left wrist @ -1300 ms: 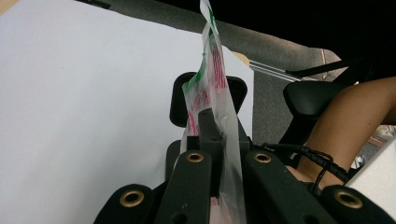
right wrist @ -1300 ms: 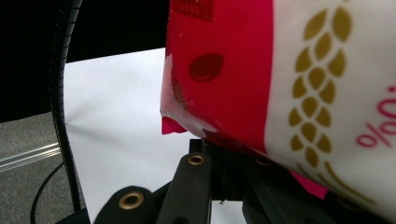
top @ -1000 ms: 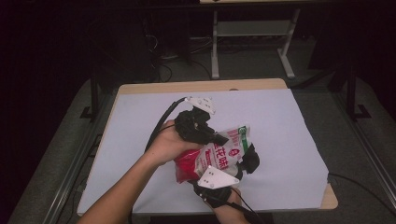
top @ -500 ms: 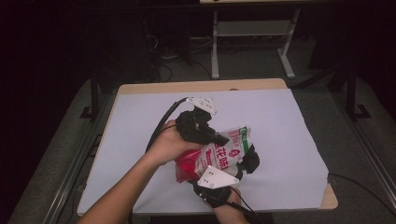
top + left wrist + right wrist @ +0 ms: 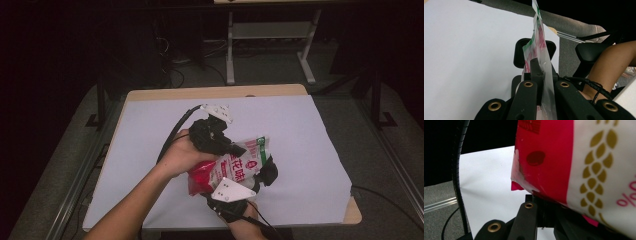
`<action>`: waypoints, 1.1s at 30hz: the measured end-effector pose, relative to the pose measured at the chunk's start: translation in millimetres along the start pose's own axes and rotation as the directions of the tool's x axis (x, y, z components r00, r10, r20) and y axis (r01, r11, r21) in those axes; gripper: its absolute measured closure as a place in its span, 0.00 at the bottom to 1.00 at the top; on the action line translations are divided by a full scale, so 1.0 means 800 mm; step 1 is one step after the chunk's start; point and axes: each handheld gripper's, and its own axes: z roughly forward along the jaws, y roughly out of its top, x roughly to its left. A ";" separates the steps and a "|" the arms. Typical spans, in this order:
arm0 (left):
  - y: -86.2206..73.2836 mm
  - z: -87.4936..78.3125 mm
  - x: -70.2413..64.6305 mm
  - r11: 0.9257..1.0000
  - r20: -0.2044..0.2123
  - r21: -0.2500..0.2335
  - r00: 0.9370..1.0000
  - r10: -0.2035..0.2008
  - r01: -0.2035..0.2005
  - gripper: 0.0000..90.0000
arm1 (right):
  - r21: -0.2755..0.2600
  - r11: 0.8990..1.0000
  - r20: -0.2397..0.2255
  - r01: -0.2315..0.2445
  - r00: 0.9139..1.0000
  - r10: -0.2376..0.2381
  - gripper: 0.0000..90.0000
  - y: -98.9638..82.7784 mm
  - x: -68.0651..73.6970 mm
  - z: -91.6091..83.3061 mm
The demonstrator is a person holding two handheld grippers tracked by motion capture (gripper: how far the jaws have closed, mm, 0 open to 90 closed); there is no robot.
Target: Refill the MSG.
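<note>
A red, white and green snack bag is held up over the white-covered table, stretched between both grippers. My left gripper is shut on the bag's upper sealed edge; in the left gripper view the bag runs edge-on between the closed jaws. My right gripper, with its grey three-cornered plate, comes from the near edge and is shut on the bag's lower edge. In the right gripper view the red and white bag rises from the closed jaws.
The white sheet covers most of the table, with bare wood at the far edge and near right corner. A white desk frame and cables stand on the dark floor behind. The left gripper's cable arcs over the table.
</note>
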 end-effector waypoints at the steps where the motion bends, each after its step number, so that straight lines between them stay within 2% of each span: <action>1: 0.000 0.000 0.000 1.000 0.000 0.001 1.000 0.001 -0.001 1.00 | 0.000 1.000 0.000 -0.001 1.000 0.001 1.00 0.000 0.000 0.000; 33: 0.000 0.002 0.000 1.000 -0.009 -0.004 1.000 -0.007 0.007 1.00 | -0.001 1.000 -0.002 -0.004 1.000 0.004 1.00 -0.001 0.000 0.001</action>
